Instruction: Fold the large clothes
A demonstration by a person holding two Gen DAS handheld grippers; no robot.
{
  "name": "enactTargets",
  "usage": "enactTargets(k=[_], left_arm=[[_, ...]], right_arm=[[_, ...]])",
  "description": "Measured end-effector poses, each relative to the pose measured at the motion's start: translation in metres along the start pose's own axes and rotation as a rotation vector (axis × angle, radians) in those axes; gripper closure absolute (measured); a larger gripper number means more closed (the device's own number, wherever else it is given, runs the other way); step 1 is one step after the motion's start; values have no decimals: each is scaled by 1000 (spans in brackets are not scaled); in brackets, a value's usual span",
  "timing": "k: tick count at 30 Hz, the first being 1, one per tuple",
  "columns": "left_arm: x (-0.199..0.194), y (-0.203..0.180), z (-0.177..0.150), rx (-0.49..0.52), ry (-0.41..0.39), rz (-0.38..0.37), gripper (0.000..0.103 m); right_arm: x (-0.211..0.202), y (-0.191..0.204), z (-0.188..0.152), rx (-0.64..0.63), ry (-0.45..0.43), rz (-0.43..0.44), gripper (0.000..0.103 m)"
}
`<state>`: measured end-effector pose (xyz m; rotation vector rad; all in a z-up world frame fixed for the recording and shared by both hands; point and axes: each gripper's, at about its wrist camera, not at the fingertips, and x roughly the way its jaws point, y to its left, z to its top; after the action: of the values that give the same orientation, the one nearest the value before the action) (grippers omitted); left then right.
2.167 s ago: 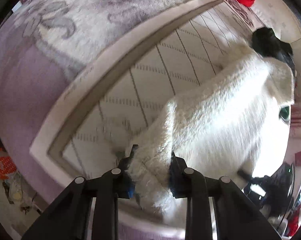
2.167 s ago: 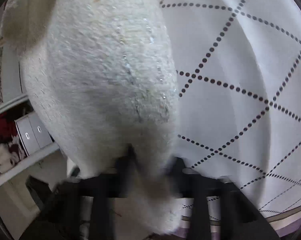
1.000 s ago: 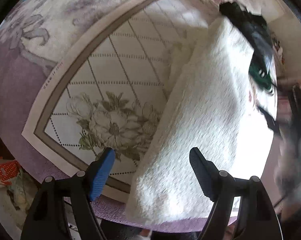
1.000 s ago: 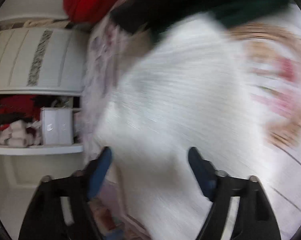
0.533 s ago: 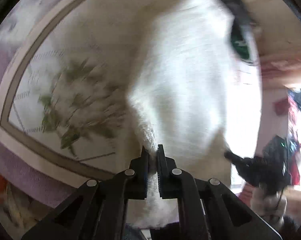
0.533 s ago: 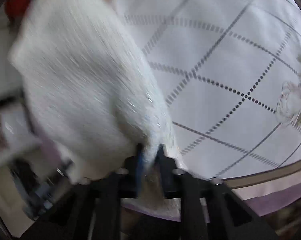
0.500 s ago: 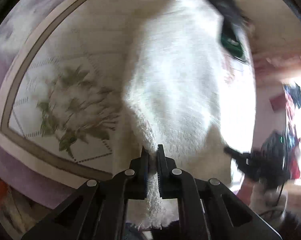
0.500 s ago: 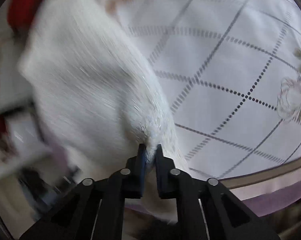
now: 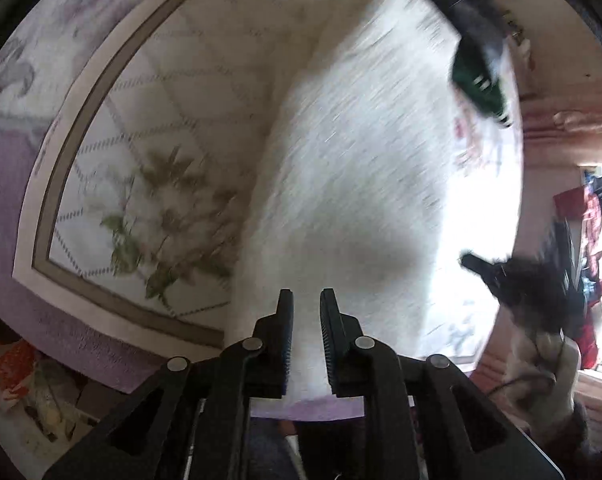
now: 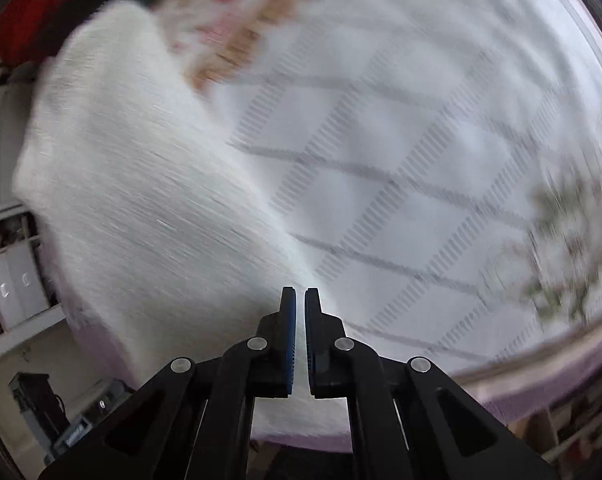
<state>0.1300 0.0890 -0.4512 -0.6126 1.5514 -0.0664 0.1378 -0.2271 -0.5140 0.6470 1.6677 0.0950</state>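
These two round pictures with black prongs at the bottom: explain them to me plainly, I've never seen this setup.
Each picture comes from a fisheye camera on a hand-held two-finger gripper, looking along its fingers. A person holds one in each hand. The left gripper and the right gripper both point at a fluffy white garment lying on a bed cover printed with a dotted diamond grid and flowers. Both views are motion-blurred. The left jaws stand slightly apart, the right nearly together; whether either pinches the fabric cannot be told.

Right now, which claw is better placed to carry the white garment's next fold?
Right, probably. The right claw looks pinched on the edge of the white garment; the left claw has jaws slightly apart over it, grip unclear.
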Motion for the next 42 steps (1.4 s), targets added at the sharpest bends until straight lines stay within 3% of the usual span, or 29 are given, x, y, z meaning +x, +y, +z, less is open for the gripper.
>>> enactTargets(k=[7,10,11,12,15,16,18,20,22,24,25,26,27,29,32,34,35,38,42], left_arm=[[4,6,31,-47,-100,-16,86],[12,12,48,-107,-159,8,86],[11,18,53,-122,-171,4,86],[9,24,57,-135,-178,1,86],[8,29,68,-149,-201,-22,86],[6,27,71,-141,-208,-26,86],[6,23,77,-124,-222,-39,86],[8,16,90,-100,-233,-54,86],[13,8,103,-84,-242,-69,86],[18,-1,120,-56,-260,-74,86],[20,-5,129,-42,-263,-78,86],[20,-10,135,-31,-269,-83,86],[22,-15,144,-21,-278,-83,86],[23,-25,156,1,-284,-92,86],[27,-38,172,33,-295,-104,86],[38,-45,188,59,-287,-92,86],[45,-46,196,67,-278,-81,86],[79,-35,225,45,-225,-21,86],[100,-18,243,15,-183,-35,86]], right_arm=[[54,172,110,-308,-12,143,88],[105,247,137,-454,18,39,88],[123,255,150,-467,51,4,88],[131,260,159,-456,60,27,89],[105,245,177,-426,102,93,89],[90,233,164,-421,80,111,88],[39,211,167,-422,-22,127,74],[16,204,168,-395,-108,129,48],[6,191,204,-329,-187,81,47],[40,196,243,-295,-162,24,47],[70,223,258,-293,-119,4,47],[90,219,269,-287,-55,-26,47],[90,217,274,-287,-58,-19,47],[70,214,270,-325,-84,-6,47],[38,217,238,-359,-165,10,47],[5,188,212,-323,-195,47,47],[-9,198,202,-303,-200,49,47],[-30,152,161,-225,-199,3,47],[-20,117,123,-167,-144,-54,47]])
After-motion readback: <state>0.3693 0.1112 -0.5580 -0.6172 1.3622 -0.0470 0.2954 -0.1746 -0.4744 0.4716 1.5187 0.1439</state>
